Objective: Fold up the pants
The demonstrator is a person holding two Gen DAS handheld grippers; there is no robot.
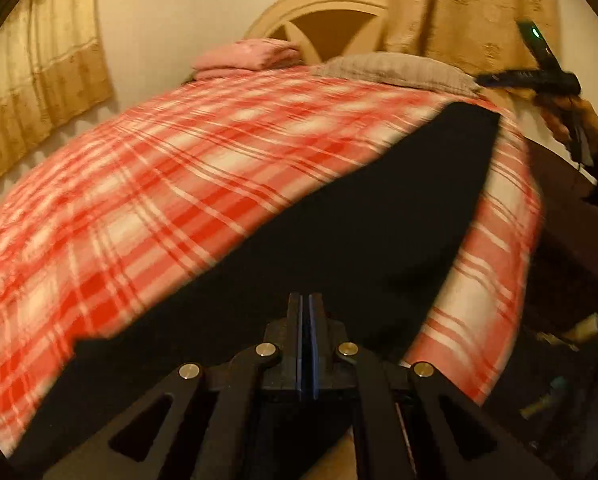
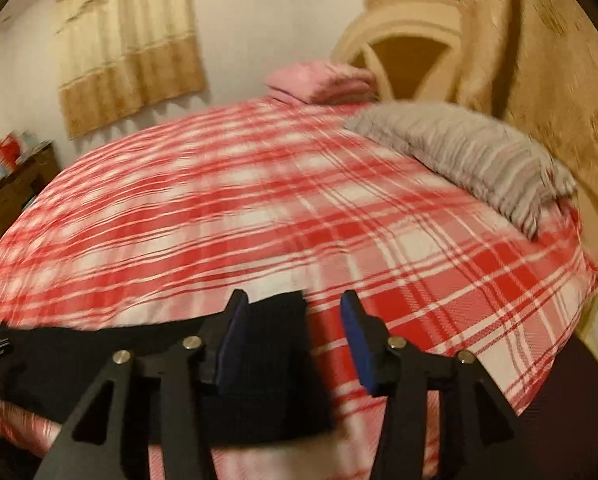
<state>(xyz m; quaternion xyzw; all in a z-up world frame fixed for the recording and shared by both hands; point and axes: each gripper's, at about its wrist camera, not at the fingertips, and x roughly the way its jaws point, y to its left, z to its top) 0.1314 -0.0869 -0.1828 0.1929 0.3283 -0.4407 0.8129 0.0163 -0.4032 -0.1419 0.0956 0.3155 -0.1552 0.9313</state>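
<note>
Black pants (image 1: 339, 232) lie stretched along the near edge of a bed with a red and white plaid cover (image 1: 179, 168). My left gripper (image 1: 307, 308) is shut, its blue pads pressed together over the pants; whether cloth is pinched between them is hidden. In the left wrist view my right gripper (image 1: 539, 76) shows at the far right, held in a hand above the pants' far end. In the right wrist view the right gripper (image 2: 295, 312) is open, with one end of the pants (image 2: 275, 360) lying between and under its fingers.
A grey pillow (image 2: 479, 156) and a folded pink blanket (image 2: 323, 80) lie at the head of the bed by a cream headboard (image 2: 403, 40). Gold curtains (image 2: 131, 48) hang on the wall. A wooden nightstand (image 2: 11, 192) with items stands at the far left.
</note>
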